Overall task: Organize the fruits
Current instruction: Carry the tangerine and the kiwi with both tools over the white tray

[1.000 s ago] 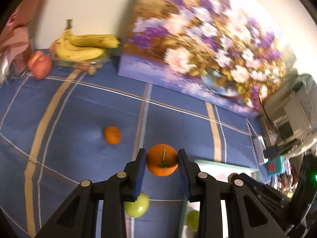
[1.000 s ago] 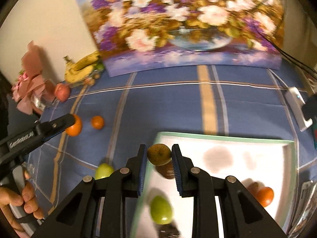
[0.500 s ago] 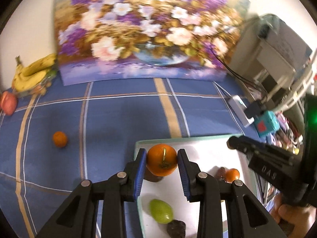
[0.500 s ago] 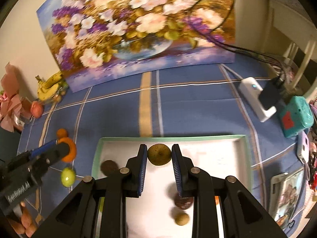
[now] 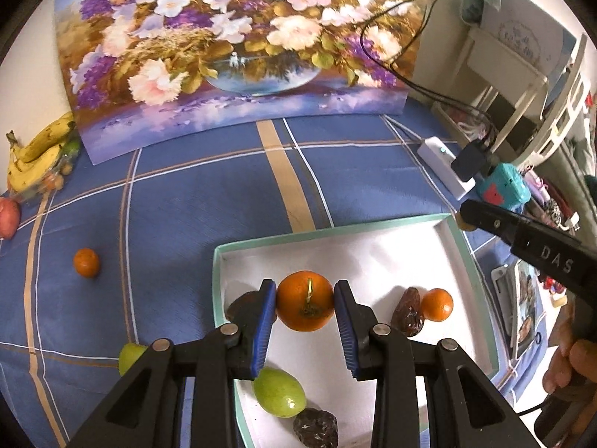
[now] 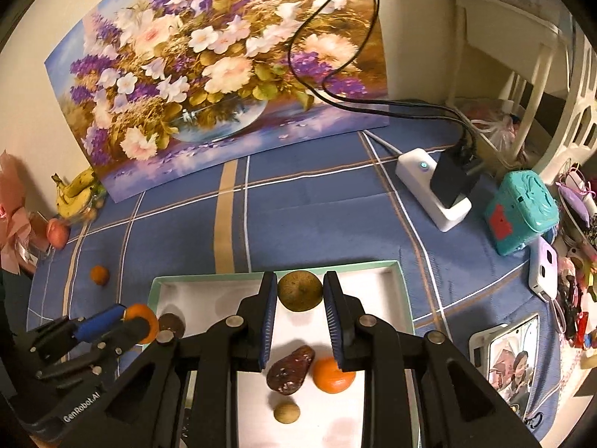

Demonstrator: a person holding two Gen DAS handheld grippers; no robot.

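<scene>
Gripped between the blue pads of the left gripper [image 5: 305,308], a round orange persimmon [image 5: 305,300] is held above the white, green-rimmed tray [image 5: 373,254]; a brownish round fruit [image 6: 300,291] (kiwi-like) is clamped by the right gripper [image 6: 300,306] over the tray's far edge.

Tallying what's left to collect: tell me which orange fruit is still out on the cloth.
The small orange lying alone on the blue cloth, left of the tray. Another sits inside the tray; the largest is clamped in the left gripper.
</scene>
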